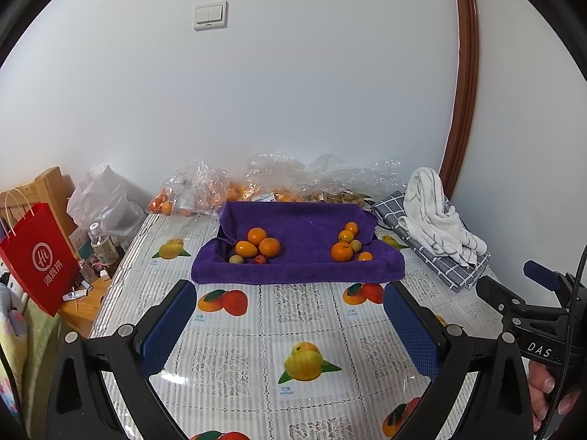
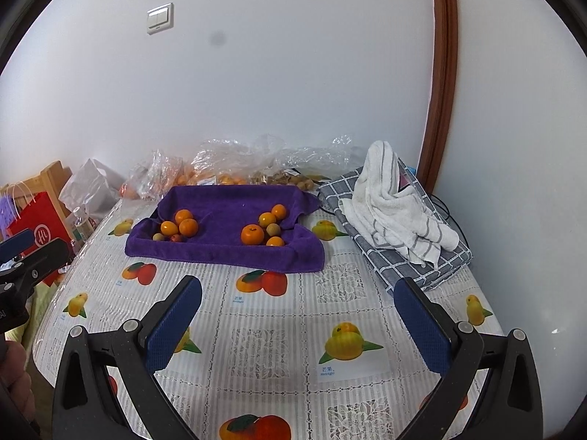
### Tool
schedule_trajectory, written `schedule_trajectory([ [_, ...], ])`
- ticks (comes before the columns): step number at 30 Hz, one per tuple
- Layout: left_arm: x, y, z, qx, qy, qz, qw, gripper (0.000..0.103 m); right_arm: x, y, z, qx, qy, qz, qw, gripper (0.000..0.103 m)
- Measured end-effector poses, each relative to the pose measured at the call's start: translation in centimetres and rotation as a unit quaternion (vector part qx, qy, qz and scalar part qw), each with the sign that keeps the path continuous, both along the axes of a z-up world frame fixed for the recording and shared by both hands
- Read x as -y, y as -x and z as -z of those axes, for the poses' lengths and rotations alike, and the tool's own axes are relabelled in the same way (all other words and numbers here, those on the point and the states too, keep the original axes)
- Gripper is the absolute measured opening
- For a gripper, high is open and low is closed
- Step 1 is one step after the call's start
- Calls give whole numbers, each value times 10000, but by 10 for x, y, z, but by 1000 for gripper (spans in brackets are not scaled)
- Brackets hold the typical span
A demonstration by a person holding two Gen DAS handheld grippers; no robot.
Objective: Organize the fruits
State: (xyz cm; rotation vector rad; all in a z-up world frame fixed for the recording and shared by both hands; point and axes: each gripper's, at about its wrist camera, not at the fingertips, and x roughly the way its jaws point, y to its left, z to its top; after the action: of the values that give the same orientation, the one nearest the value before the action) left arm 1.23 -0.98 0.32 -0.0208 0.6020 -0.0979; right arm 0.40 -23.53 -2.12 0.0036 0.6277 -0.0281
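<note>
- Our left gripper hangs above the worktop with its blue pads spread wide and nothing between them.
- Our right gripper is likewise wide apart and holds nothing, just above the fruit-printed tablecloth.
- Ahead of both grippers, well apart from them, lies a purple towel with its edges turned up like a shallow tray.
- On the towel's left side we see one cluster of fruit: three oranges touching one another, with a pale small fruit and a small red one just in front.
- On its right side sits a second cluster of fruit: one larger orange, smaller orange ones and a pale round fruit close together.
- The two clusters are well apart, with bare towel between them.
- Behind the towel, against the wall, lie clear plastic bags of more orange fruit.
- To the right, a white striped cloth is heaped on a folded grey checked cloth.
- At the far left, a red paper bag stands beside the worktop.
</note>
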Motion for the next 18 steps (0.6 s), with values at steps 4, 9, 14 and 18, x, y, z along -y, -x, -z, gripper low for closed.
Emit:
schedule_trajectory([
  [4,-1,0,0,3,8,12,10000,103,0,0,1,-22,-1,16,10000,103],
  [9,-1,0,0,-11,12,18,10000,103,-1,2,1,-24,-35,16,10000,103],
  [14,-2,0,1,-26,10,8,10000,103,0,-1,2,-28,-14,14,10000,103],
  [18,-3,-1,1,-32,15,-1,10000,103,-1,-1,2,-29,-13,16,10000,103],
])
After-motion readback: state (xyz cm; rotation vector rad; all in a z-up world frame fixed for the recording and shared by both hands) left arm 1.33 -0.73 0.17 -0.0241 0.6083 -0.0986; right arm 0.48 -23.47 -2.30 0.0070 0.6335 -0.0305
